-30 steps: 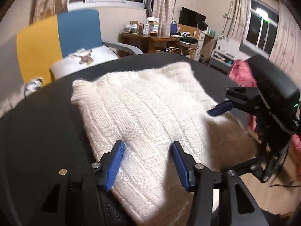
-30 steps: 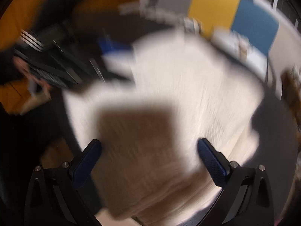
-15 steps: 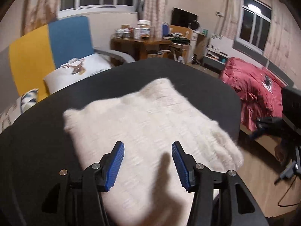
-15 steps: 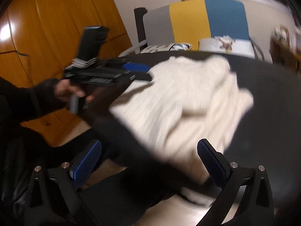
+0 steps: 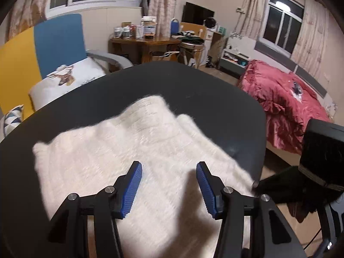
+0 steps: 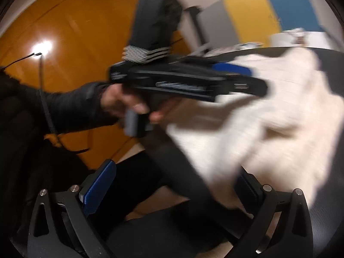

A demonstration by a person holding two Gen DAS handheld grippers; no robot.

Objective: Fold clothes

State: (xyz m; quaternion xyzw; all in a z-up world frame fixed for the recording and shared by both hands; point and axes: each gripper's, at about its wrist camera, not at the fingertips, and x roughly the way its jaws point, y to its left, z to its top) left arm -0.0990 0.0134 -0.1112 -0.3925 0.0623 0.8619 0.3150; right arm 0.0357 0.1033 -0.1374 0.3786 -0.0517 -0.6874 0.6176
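We note, at far left of the left wrist view, a sofa (image 5: 38, 49) in yellow and blue with a white cushion (image 5: 64, 81) on it. In front lies the dark round worktop (image 5: 204, 90), and on it the white knit sweater (image 5: 120, 150), folded into a rough rectangle and reaching to the near right edge. The left gripper (image 5: 169, 187) hangs above the sweater's near part, blue pads spread, nothing between them, not touching the knit. Behind, a wooden desk (image 5: 148, 43) crowded with jars; to the right, a bed with a red quilt (image 5: 288, 105). At the right edge we see part of the right gripper's black body (image 5: 318, 150), beyond the worktop rim. In the blurred right wrist view, a hand (image 6: 126, 105) in a dark sleeve holds the left gripper over the sweater's edge. The right gripper (image 6: 172, 185) has its pads spread wide; the left pad is clear of everything, while the right pad is blurred against the sweater's fringe, so we cannot tell contact there.
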